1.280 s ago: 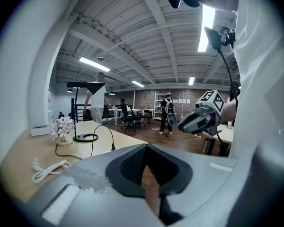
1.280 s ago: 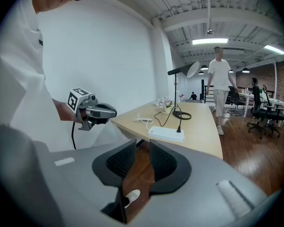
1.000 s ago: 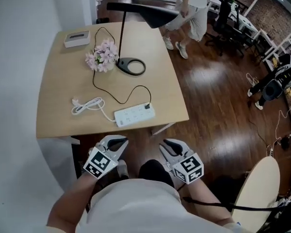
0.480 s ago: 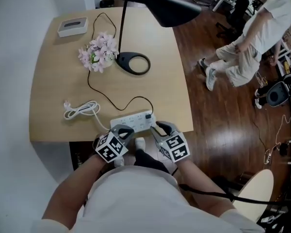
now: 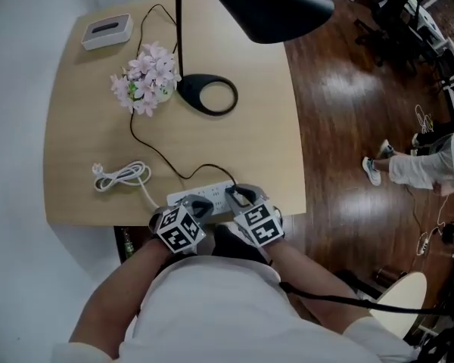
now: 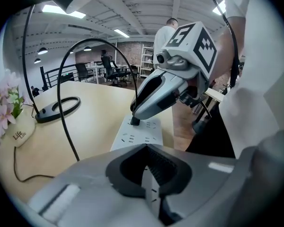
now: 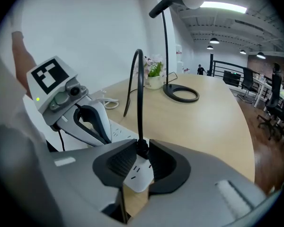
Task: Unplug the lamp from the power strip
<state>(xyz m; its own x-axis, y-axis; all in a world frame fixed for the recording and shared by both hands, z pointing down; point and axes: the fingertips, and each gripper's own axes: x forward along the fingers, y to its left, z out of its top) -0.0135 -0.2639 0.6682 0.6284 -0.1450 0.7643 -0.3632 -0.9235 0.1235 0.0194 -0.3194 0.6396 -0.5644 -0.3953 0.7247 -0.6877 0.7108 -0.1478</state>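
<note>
The white power strip [image 5: 200, 196] lies by the table's near edge, with the lamp's black plug [image 5: 231, 193] in its right end. My right gripper [image 5: 239, 196] is shut on that plug [image 7: 142, 149], one pad on each side, the black cord [image 7: 140, 98] rising from between them. My left gripper [image 5: 197, 204] is shut on the strip's other end [image 6: 138, 137], and the white body runs between its jaws [image 6: 149, 176]. The black lamp [image 5: 205, 95] stands farther back, its cord looping to the plug. The right gripper's fingers [image 6: 154, 94] reach down to the plug [image 6: 134, 122].
A pot of pink flowers [image 5: 142, 86] stands beside the lamp base. A white box [image 5: 106, 30] sits at the far left corner. The strip's coiled white cable [image 5: 121, 176] lies left. The table edge [image 5: 291, 206] is right beside the grippers. A person [image 5: 427, 165] walks on the wooden floor at right.
Both grippers moved from below the table edge up onto the power strip and closed, the right on the plug, the left on the strip. The person on the floor walked right.
</note>
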